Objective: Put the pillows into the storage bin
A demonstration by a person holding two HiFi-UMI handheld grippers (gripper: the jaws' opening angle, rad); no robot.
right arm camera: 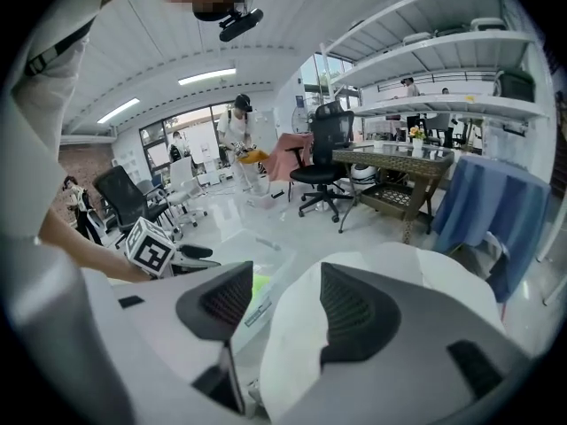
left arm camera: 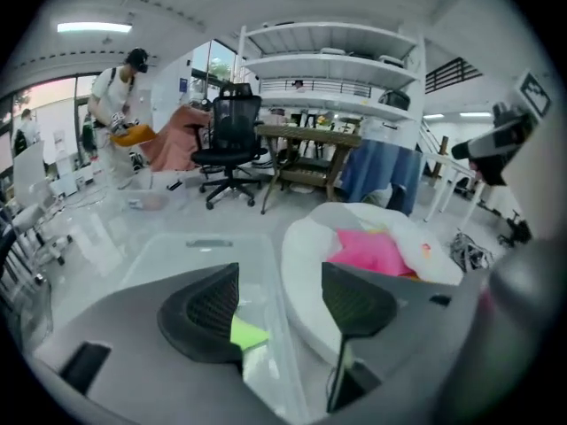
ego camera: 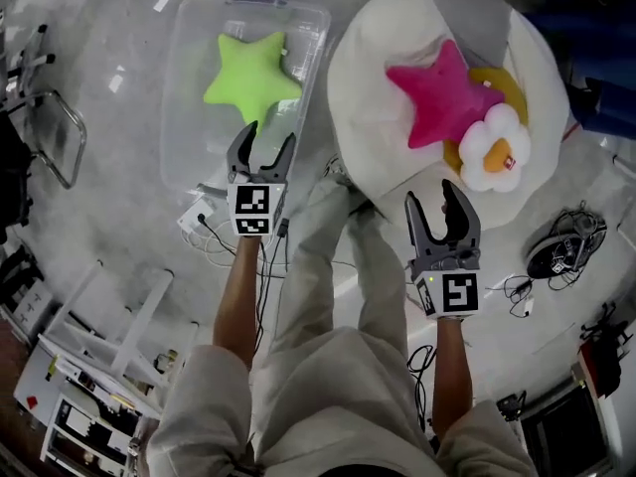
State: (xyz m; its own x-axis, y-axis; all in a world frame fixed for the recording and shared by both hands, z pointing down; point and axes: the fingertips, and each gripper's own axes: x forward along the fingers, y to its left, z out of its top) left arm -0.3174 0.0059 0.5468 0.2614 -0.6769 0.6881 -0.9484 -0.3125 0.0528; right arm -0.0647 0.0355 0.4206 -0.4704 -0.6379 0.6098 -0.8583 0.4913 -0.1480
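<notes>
Just beyond left hand-held gripper (ego camera: 269, 134), green pillow (ego camera: 250, 79) in bin (ego camera: 189, 137)

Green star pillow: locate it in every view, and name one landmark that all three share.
Head view: the green star pillow is upper left, lying inside the clear storage bin.
Left gripper view: one green point shows low, left of centre, inside the bin.
Right gripper view: only a green sliver shows, left of centre.
Shared landmark: the white beanbag.
</notes>
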